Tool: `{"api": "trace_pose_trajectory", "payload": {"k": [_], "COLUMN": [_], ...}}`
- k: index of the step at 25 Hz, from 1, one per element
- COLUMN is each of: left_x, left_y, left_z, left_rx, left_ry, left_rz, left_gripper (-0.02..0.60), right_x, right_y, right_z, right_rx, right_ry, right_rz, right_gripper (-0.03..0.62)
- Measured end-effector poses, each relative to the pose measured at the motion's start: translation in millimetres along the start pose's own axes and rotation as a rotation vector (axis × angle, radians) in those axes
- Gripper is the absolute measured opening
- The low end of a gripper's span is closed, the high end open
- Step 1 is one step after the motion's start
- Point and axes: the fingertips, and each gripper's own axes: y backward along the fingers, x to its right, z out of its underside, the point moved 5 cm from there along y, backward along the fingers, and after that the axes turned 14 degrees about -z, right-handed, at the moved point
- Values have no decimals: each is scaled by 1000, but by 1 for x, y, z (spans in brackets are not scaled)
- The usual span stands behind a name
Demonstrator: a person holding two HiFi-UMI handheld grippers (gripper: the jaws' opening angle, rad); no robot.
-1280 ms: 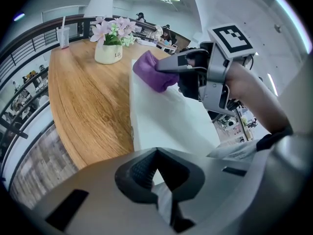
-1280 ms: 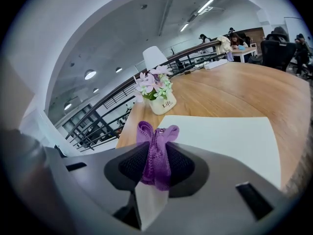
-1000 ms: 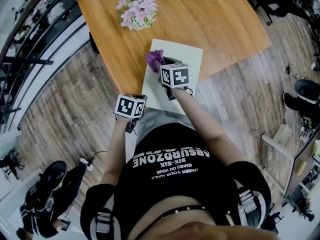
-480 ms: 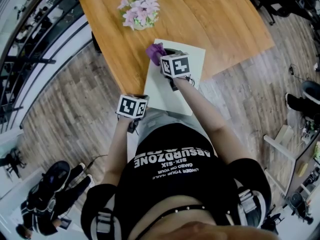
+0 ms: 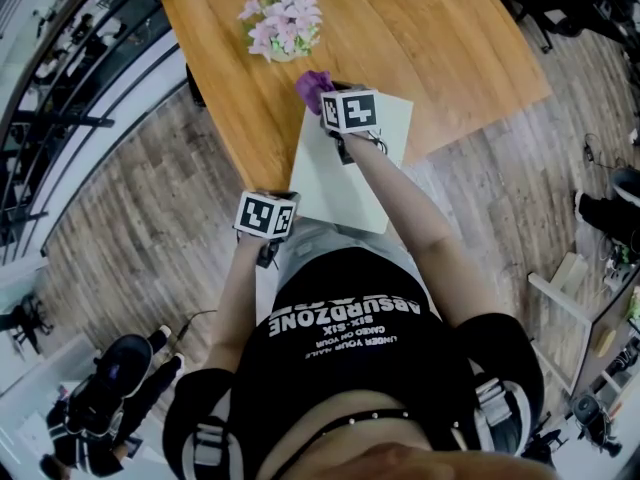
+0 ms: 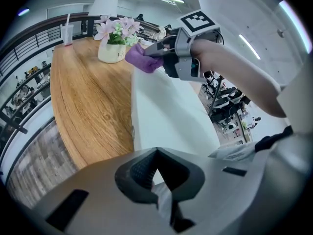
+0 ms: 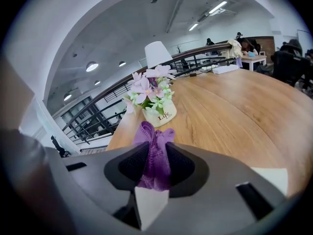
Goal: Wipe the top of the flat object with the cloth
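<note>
Mid-wipe: right claw (image 7: pixel 155 155) pinching cloth (image 5: pixel 313 86) at board's (image 5: pixel 340 183) far edge, left claw (image 6: pixel 155 153) closed, empty; next stroke probably runs nearward.

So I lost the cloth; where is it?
In the head view the cloth is pinched in the right hand-held gripper, at the board's far left corner, near the flowers.

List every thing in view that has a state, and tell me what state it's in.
Right claw: shut on the purple cloth.
Purple cloth: bunched, at the white board's far edge.
Left claw: shut, by the board's near corner.
White board: lying flat, near end overhanging the table.
Flower pot: upright.
Cup with straw: upright.
</note>
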Motion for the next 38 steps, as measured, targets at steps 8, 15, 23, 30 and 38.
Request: {"api": "trace_pose_trajectory", "payload": {"k": [8,15,23,30,38], "left_x": [-1,-1,-2,1,0], "left_y": [-1,-1,0,1,1], "left_z": [0,0,1,3,2], "left_rx": [-1,12,1,3,4], "left_ry": [28,41,29,29,28], "left_rz": [14,6,7,5,9], "left_gripper": [15,15,16,15,15], "right_x": [6,21,34,46,66], "right_y": [7,24,43,69,103], "right_z": [3,11,16,26,39], "right_rx": [49,81,102,118,147], "right_ry": [-81,-145,-188,-203,-236], "right_rz": [10,24,49,85,133], "right_gripper": [121,121,121,121,121]}}
